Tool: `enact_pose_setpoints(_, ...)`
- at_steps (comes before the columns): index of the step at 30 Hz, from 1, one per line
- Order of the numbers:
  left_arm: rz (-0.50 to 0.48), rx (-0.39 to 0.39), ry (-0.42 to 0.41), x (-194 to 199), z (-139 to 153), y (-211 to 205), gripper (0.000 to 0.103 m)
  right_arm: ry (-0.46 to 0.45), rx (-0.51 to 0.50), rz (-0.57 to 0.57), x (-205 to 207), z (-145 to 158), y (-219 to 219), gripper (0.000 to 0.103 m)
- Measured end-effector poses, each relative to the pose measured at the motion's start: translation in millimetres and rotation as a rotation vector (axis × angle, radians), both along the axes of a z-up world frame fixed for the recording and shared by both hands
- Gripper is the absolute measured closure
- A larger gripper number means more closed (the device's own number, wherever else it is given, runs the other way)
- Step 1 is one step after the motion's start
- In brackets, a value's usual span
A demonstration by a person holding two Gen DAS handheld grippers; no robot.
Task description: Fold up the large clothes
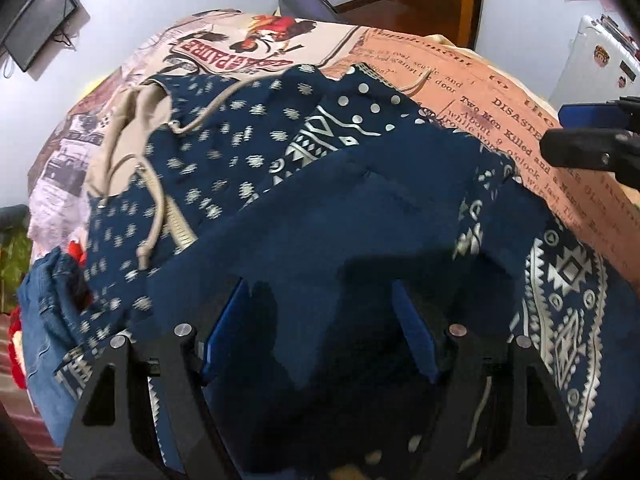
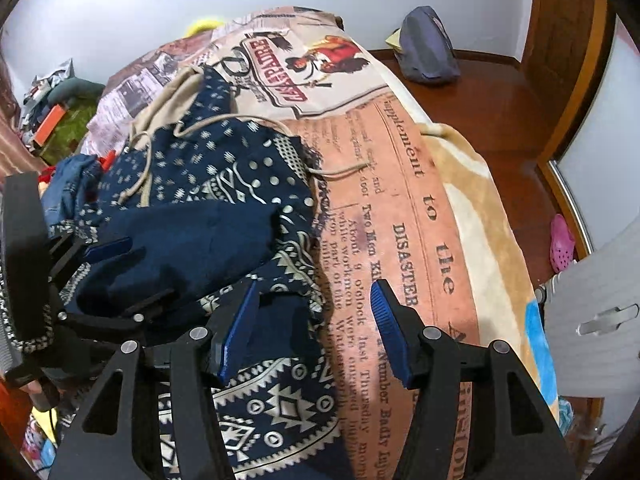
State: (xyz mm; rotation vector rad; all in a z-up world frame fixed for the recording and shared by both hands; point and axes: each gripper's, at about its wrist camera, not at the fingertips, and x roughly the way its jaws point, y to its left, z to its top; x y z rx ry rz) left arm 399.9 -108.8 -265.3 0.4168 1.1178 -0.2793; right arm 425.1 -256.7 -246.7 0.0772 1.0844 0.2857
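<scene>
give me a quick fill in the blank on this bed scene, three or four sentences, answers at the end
1. The navy patterned garment lies on a bedspread printed like an old ____.
2. The drawstring cords on the garment are ____ in colour.
3. The right gripper has its jaws ____, with nothing held between them.
4. On the wooden floor by the wall lies a pink ____.

Missing words: newspaper; beige; open; shoe

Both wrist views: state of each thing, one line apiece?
left gripper: open, empty, above the garment
right gripper: open, empty, over the garment's edge
navy patterned garment: partly folded on bedspread
drawstring: loose, untied
bedspread: spread flat
</scene>
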Motion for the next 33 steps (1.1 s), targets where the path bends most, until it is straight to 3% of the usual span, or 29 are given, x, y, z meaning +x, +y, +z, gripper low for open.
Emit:
enact_pose_setpoints(8, 0.021, -0.195, 0.128, 21.4, 0.5, -5.4, 0.03, 0.032, 0.005, -0.011, 7.5, -17.6, -3.5, 0.049)
enact_pose_setpoints(13, -0.062, -0.252, 0.161, 16.6, 2.8, -29.2, 0.03, 0.047, -0.004, -0.017, 4.5, -23.9, -5.5, 0.049)
enact_pose_setpoints(16, -0.076, -0.205, 0.141, 15.4, -3.5, -43.4, 0.031, 0.047, -0.019, -0.02, 2.4, -24.4, -7.0, 0.049)
enact_pose_setpoints(18, -0.055, -0.202, 0.136, 20.1, -8.2, -43.1, 0.037, 0.051, -0.022, -0.023, 0.3, -23.5, -8.4, 0.049)
enact_pose_setpoints(22, 0.018, -0.341, 0.158, 27.3, -2.7, -21.0, 0.045, 0.042, -0.026, -0.018, -4.6, -19.3, -9.7, 0.049)
enact_pose_setpoints(25, 0.045, -0.436, 0.181, 29.0, 5.2, -3.6, 0.045, 0.033, -0.032, -0.017, -5.7, -17.0, -9.2, 0.049)
enact_pose_setpoints(30, 0.067, -0.452, 0.161, 26.6, 14.0, 11.3, 0.045, 0.032, -0.012, -0.03, -2.5, -17.6, -8.1, 0.049)
enact_pose_setpoints(33, 0.068, -0.408, 0.173, 29.1, 7.3, 6.2, 0.049, 0.038, -0.011, -0.029, -0.2, -19.2, -3.6, 0.049)
